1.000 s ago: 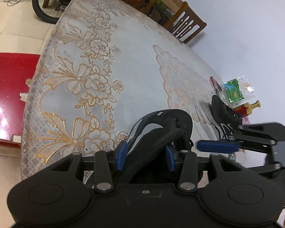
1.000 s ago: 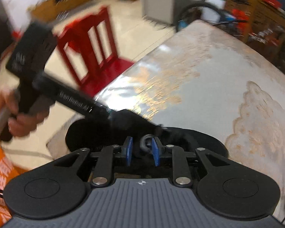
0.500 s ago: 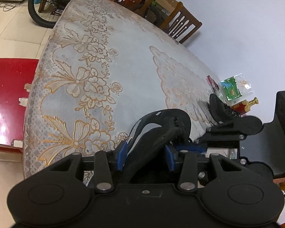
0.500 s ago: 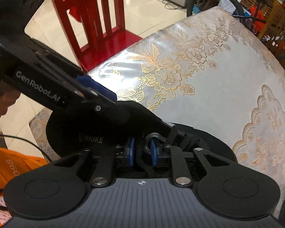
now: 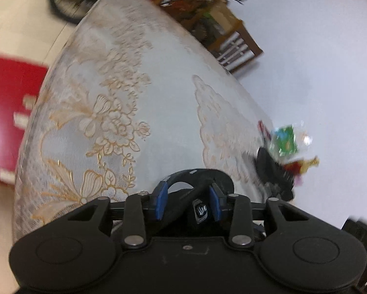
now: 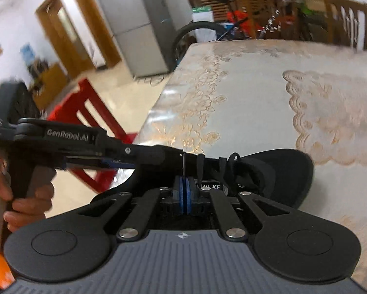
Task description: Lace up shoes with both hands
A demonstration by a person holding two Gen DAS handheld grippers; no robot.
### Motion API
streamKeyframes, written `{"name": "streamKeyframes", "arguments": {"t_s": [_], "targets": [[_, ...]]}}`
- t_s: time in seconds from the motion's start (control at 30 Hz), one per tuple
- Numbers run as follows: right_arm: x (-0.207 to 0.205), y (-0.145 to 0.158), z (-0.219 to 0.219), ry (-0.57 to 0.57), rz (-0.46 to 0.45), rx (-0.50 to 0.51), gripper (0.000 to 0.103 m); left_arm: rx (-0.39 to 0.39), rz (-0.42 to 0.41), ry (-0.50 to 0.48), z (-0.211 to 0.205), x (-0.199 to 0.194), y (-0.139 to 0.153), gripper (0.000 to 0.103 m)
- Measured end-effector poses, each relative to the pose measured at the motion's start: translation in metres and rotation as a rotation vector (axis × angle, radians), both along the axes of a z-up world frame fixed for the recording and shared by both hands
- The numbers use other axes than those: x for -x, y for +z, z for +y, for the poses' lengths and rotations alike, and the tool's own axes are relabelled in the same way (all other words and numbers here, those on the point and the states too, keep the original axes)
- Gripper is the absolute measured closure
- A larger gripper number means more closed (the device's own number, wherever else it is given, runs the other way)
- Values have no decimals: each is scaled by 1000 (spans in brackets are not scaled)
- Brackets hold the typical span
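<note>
Beyond shoe [image 5: 200, 183]: second shoe [image 5: 272, 174], packets [image 5: 285, 139].

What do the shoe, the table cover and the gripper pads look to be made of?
Shoe: matte black fabric upper, probably knit or mesh; it sags softly.
Table cover: likely clear glossy plastic over lace with gold floral print; it shows sheen and reflections.
Pads of the right gripper: blue, matte, probably rubber or foam; not certain.

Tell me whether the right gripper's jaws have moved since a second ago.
Yes. The right gripper has closed: its blue pads, earlier apart around the lace loop, now meet, pinching the black lace beside the shoe.
</note>
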State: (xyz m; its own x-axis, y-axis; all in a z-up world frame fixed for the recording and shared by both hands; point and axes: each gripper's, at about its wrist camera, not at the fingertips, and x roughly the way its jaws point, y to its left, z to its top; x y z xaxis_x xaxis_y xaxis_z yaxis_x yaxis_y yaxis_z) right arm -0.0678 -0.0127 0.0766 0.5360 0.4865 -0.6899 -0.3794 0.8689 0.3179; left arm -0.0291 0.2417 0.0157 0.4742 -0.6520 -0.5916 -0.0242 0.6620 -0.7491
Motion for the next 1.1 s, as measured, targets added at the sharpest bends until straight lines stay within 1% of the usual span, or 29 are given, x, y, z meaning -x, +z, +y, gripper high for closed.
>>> {"name": "streamKeyframes", "arguments": {"t_s": [0.07, 0.2, 0.3, 0.5, 0.63, 0.8, 0.93, 1.1], "targets": [[-7, 3, 3, 11, 5, -22, 99, 11, 29, 27, 4, -4, -3, 70], [-34, 4, 8, 37, 108, -67, 99, 19, 70, 73, 9, -8, -6, 70], [-48, 5, 8, 50, 178, -90, 99, 19, 73, 84, 12, -9, -6, 70], [-55, 4, 14, 75, 263, -74, 99, 25, 72, 88, 14, -5, -6, 70], [-61, -2, 11, 73, 324, -99, 99, 17, 66, 83, 13, -4, -5, 69], [-59, 0, 10, 80, 311, -94, 99, 21, 68, 82, 14, -5, -7, 69], [-62, -3, 11, 92, 325, -100, 99, 16, 66, 77, 13, -5, -6, 69], [-64, -4, 10, 79, 318, -93, 99, 16, 66, 77, 13, -5, -7, 69]]}}
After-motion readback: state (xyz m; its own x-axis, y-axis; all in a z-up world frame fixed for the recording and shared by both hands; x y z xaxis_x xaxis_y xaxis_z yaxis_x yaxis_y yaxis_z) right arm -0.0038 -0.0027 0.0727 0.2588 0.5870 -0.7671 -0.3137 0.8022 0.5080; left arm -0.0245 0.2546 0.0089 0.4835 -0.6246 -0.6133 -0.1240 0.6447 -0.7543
